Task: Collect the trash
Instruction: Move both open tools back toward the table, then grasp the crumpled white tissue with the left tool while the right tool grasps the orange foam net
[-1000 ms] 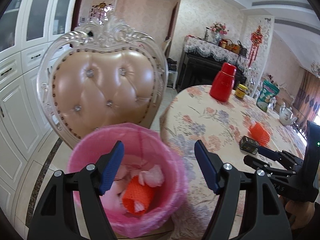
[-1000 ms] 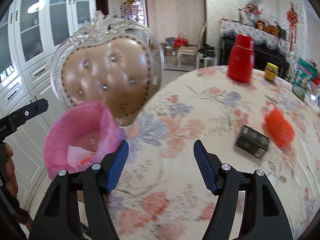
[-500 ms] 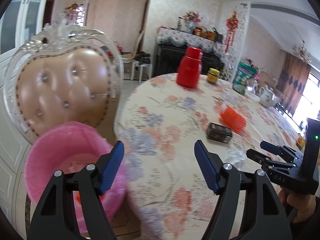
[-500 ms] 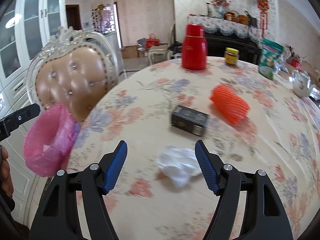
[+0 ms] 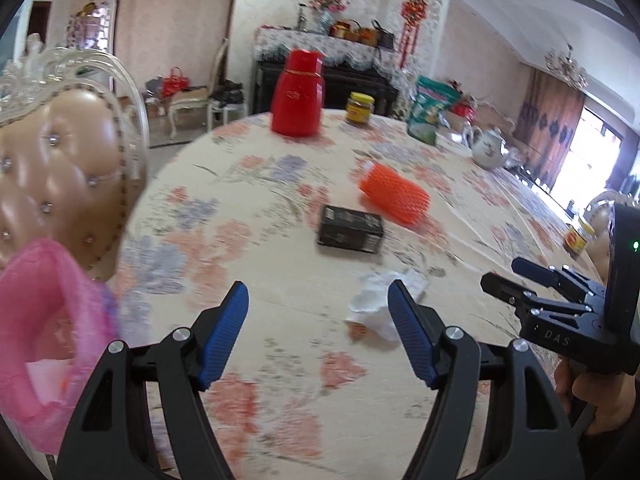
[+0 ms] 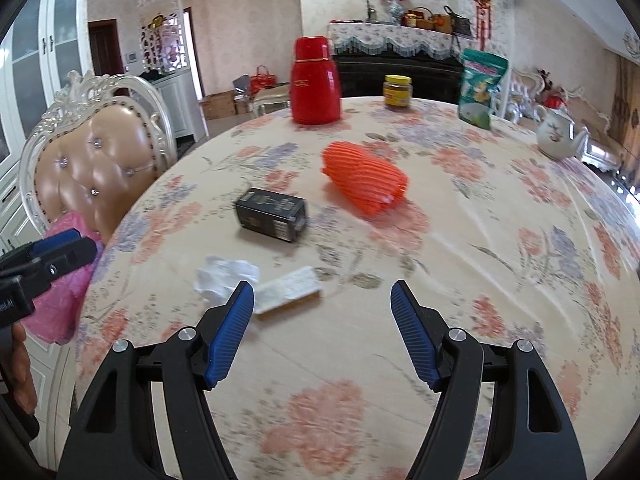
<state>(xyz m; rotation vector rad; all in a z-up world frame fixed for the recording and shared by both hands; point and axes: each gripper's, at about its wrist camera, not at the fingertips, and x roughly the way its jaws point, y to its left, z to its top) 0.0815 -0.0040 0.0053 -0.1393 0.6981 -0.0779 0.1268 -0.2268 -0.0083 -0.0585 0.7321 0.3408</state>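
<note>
A crumpled white tissue (image 5: 376,304) (image 6: 224,278), a flat white wrapper (image 6: 289,289), a black box (image 5: 350,230) (image 6: 271,215) and an orange foam net (image 5: 394,193) (image 6: 365,182) lie on the floral table (image 6: 460,280). A pink-lined bin (image 5: 44,344) (image 6: 60,292) stands left of the table edge. My left gripper (image 5: 318,334) is open and empty above the table, the tissue just ahead of its right finger. My right gripper (image 6: 322,330) is open and empty, the wrapper just ahead of its left finger.
A red thermos (image 5: 298,94) (image 6: 314,80), a yellow-lidded jar (image 6: 397,91), a green bag (image 6: 480,88) and a white teapot (image 6: 558,136) stand at the table's far side. A padded chair (image 5: 60,160) (image 6: 96,164) is behind the bin.
Both grippers have swung right from the bin over the table. The tissue, box and orange net have come closer, and the wrapper has come into the right view. Both stay open.
</note>
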